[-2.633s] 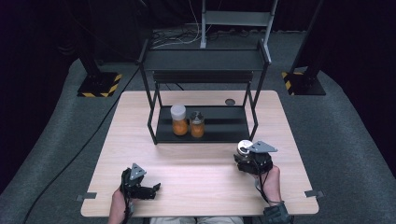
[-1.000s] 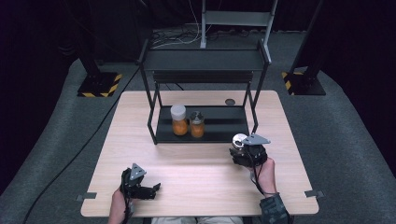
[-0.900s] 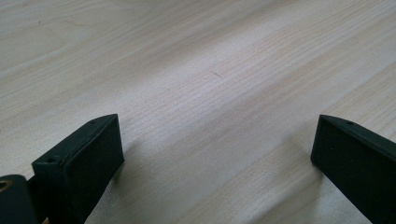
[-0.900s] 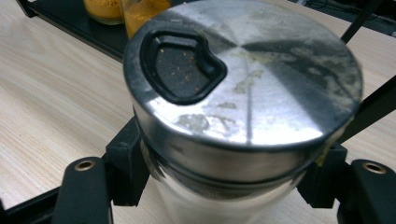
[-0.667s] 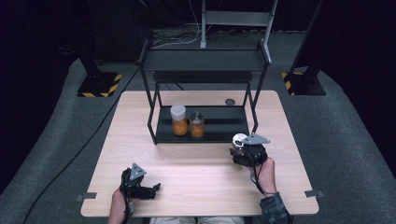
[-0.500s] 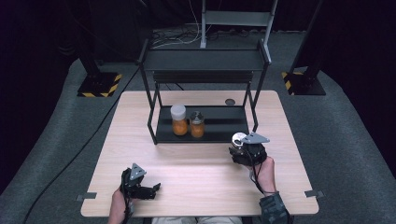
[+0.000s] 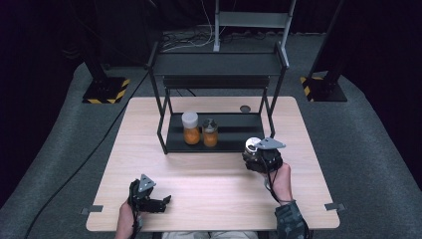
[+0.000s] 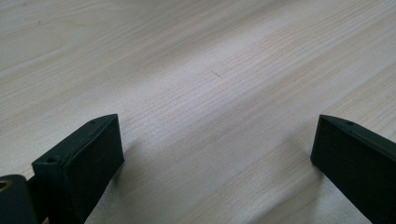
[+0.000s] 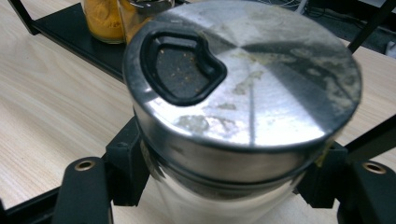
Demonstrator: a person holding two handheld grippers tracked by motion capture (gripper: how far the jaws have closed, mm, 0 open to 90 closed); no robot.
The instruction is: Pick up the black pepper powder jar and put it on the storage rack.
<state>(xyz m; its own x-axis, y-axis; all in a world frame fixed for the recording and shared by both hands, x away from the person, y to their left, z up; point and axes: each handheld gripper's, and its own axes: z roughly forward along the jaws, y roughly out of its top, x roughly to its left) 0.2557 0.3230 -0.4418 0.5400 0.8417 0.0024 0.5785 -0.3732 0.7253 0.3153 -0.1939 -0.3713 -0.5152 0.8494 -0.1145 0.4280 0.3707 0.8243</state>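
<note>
Right gripper view: right tool (image 9: 233, 186) clamps metal-lidded jar (image 9: 243, 93); orange-filled jars (image 7: 191, 133) on shelf; left tool (image 8: 215, 158) open, empty.

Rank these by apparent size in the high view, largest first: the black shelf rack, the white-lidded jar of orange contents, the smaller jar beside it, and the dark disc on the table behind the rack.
1. Black shelf rack
2. White-lidded jar
3. Smaller jar
4. Dark disc
</note>
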